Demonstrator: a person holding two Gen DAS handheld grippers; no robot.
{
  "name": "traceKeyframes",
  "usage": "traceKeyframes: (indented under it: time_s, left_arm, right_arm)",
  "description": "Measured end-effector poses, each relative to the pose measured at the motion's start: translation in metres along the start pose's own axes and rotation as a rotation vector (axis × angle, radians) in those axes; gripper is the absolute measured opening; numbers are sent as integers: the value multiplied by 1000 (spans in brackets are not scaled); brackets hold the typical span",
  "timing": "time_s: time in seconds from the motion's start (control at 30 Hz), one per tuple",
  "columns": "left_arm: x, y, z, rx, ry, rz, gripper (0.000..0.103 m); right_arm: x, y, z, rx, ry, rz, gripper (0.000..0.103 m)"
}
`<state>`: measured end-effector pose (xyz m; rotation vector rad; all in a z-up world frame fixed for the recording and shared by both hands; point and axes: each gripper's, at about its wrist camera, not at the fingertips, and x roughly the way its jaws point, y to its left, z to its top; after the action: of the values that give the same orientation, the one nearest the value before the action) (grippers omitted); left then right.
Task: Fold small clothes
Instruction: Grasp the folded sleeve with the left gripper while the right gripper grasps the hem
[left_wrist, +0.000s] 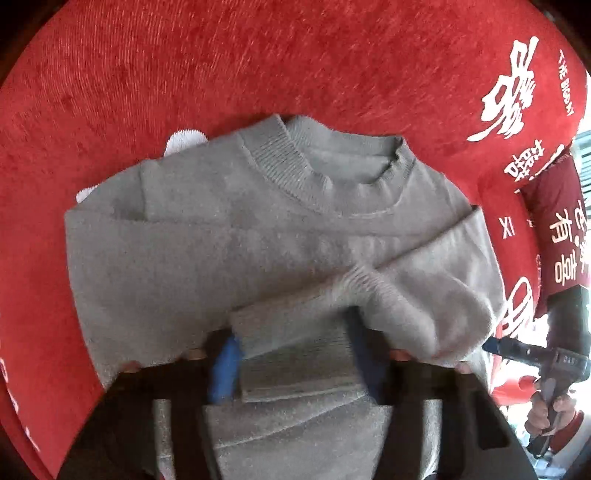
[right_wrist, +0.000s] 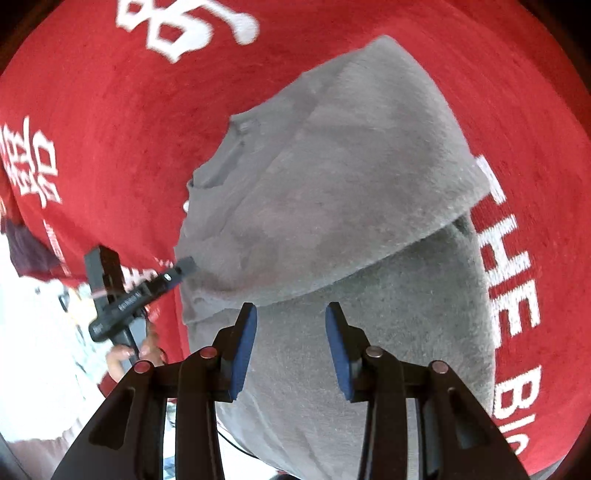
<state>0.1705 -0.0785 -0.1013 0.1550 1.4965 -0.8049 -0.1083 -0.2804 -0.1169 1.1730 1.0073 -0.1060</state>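
The grey sweater (left_wrist: 258, 229) lies on the red cloth (left_wrist: 184, 66), collar away from the left gripper (left_wrist: 291, 354), both sleeves folded across its chest. The left gripper's 2 blue pads clamp the ribbed cuff (left_wrist: 295, 347). The right gripper (right_wrist: 291, 347) hovers over the sweater, its pads apart and holding nothing.

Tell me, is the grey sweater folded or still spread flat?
Partly folded: on the grey sweater both sleeves lie crossed over the chest, and the left gripper grips its ribbed hem.
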Motion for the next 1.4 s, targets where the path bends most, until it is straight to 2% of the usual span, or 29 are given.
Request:
traceKeyframes:
  time_s: [0.03, 0.1, 0.13, 0.17, 0.2, 0.27, 0.33, 0.37, 0.47, 0.5, 0.57, 0.6, 0.63, 0.73, 0.77, 0.87, 0.9, 0.93, 0.97, 1.0, 1.03, 1.1, 1.27, 1.3, 1.33, 1.37, 1.4]
  left_arm:
    - [1, 2, 1, -12, 6, -23, 5]
    - [-4, 10, 3, -80, 8, -95, 5]
    - [-10, 13, 5, -98, -13, -108, 5]
    - [-16, 16, 8, -110, -27, -117, 5]
    - [-24, 18, 10, -119, -40, -130, 5]
    - [-37, 21, 13, -106, -59, -130, 5]
    - [-40, 24, 11, -74, -48, -74, 5]
    - [-38, 27, 7, -67, -30, -47, 5]
    - [-24, 37, -9, -77, 34, 2, 6]
    - [-21, 40, -14, -91, 43, 26, 6]
    - [-21, 45, -21, -124, 34, 45, 6]
    - [-23, 48, -23, -140, 28, 46, 6]
    - [-27, 49, -24, -154, 22, 62, 6]
    - [-43, 49, -29, -153, -15, 150, 6]
    - [-48, 51, -33, -155, -28, 159, 6]
    - [-60, 51, -45, -172, -54, 178, 6]
    - [-62, 49, -50, -173, -55, 189, 21]
    - [-63, 47, -54, -172, -55, 200, 59]
    - [-64, 43, -59, -169, -64, 221, 79]
    - [-65, 39, -62, -162, -78, 235, 91]
    - [-64, 34, -66, -146, -89, 244, 91]
    - [-62, 29, -72, -143, -79, 240, 91]
    - [-49, 24, -75, -214, -97, 221, 91]
    - [-43, 28, -74, -240, -92, 238, 91]
    - [-37, 28, -75, -249, -88, 254, 91]
    - [-32, 30, -75, -254, -86, 279, 91]
    - [-27, 32, -76, -252, -81, 321, 91]
  right_arm:
    - [0, -5, 4, 29, -12, 3, 42]
    - [-1, -13, 10, 101, -42, 20, 42]
    - [-1, -17, 14, 148, -60, 43, 40]
    - [-1, -17, 17, 174, -80, 76, 16]
    - [-1, -14, 20, 169, -95, 103, 6]
    - [-5, 1, 23, 97, -115, 132, 6]
    - [1, 13, 23, 28, -93, 94, 6]
    - [7, 12, 22, 10, -72, 45, 6]
    - [30, -1, 16, 13, 7, -117, 13]
    - [31, -4, 14, 29, 18, -106, 14]
    - [20, -6, 7, 30, 18, -79, 32]
    - [13, -4, 5, 7, 25, -79, 48]
    - [5, -2, 3, -23, 25, -88, 55]
    - [-21, 8, 3, -131, -12, -145, 55]
    - [-27, 10, 7, -147, -39, -171, 55]
    - [-43, 1, 21, -124, -102, -216, 55]
    - [-42, 0, 26, -111, -108, -218, 55]
    - [-44, -4, 32, -92, -115, -220, 55]
    - [-43, -6, 35, -85, -120, -225, 55]
    - [-39, -8, 38, -80, -119, -237, 55]
    - [-35, -13, 41, -65, -115, -248, 55]
    - [-35, -24, 39, -5, -114, -217, 55]
    - [-43, -51, 28, 132, -139, -58, 53]
    - [-43, -57, 28, 154, -137, -46, 45]
    - [-43, -60, 30, 170, -135, -34, 17]
    - [-43, -61, 32, 182, -136, -40, 7]
    - [-45, -63, 34, 187, -146, -66, 7]
